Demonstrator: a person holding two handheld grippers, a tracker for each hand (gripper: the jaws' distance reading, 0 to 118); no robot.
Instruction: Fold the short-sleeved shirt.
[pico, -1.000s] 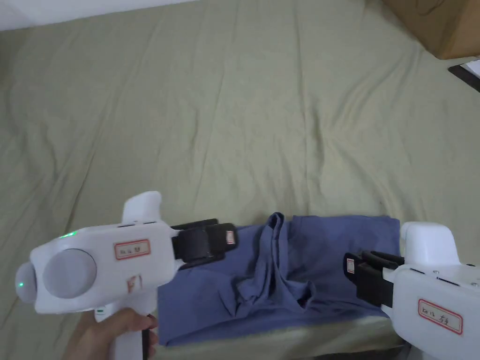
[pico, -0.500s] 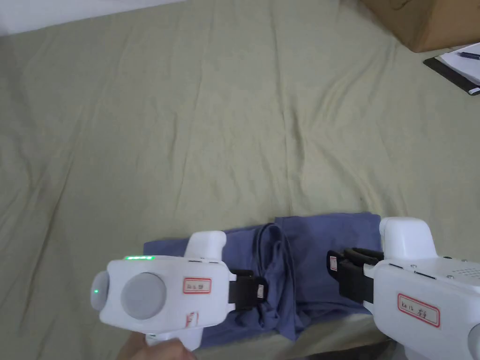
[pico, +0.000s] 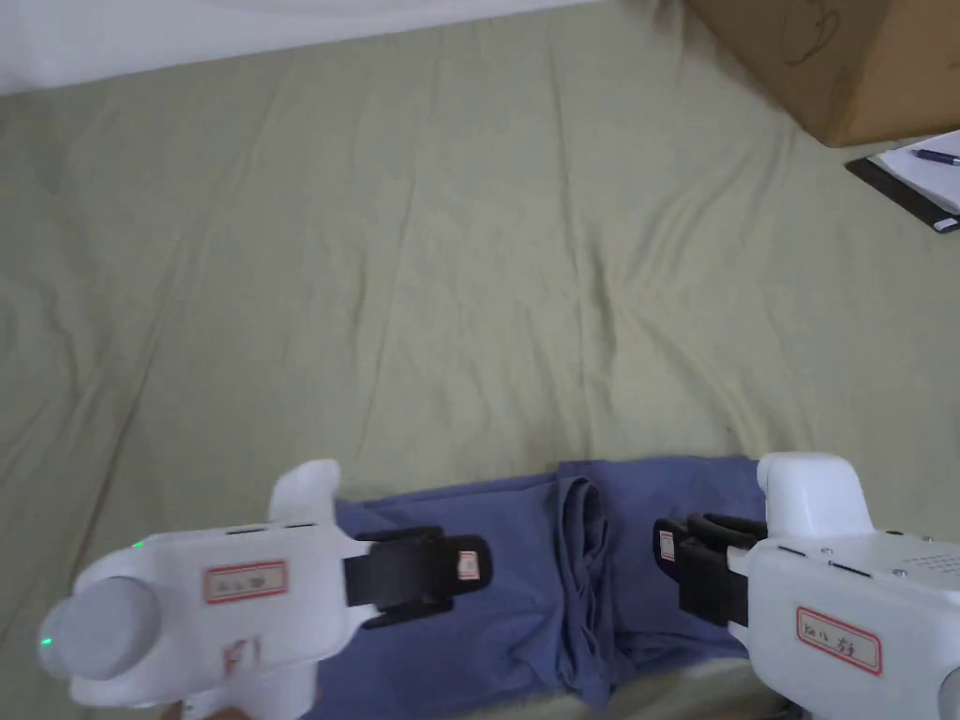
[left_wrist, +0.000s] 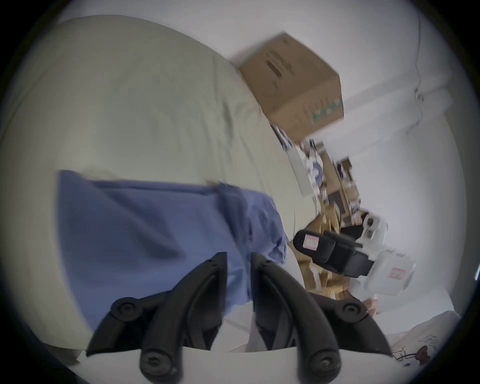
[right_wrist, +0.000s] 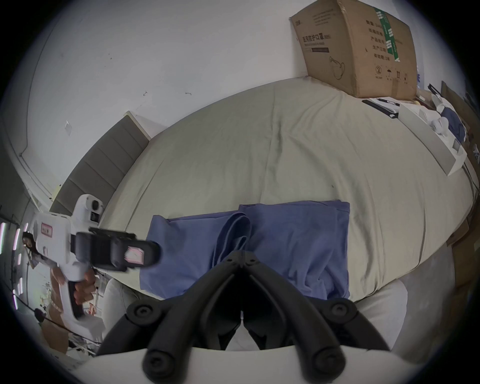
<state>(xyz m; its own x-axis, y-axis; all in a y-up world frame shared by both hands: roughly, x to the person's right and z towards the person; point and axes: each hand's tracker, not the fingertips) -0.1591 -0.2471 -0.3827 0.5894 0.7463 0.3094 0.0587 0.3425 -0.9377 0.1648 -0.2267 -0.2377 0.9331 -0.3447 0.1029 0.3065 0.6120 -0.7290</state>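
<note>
Now, blue shirt (pico: 525, 581) folded flat at the bed's (pico: 450, 281) near edge, left tongs (left_wrist: 238, 257) slightly spread above it, right tongs (right_wrist: 242, 256) pressed together, empty, box (pico: 844, 56) far beyond the shirt.

The left gripper (pico: 473, 565) hovered low with its jaws slightly parted and empty, while the right gripper (pico: 667, 546) pointed leftward, jaws pressed together on nothing.

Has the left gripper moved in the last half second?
Yes. The left gripper has pulled back left, off the shirt's bunched middle fold.
</note>
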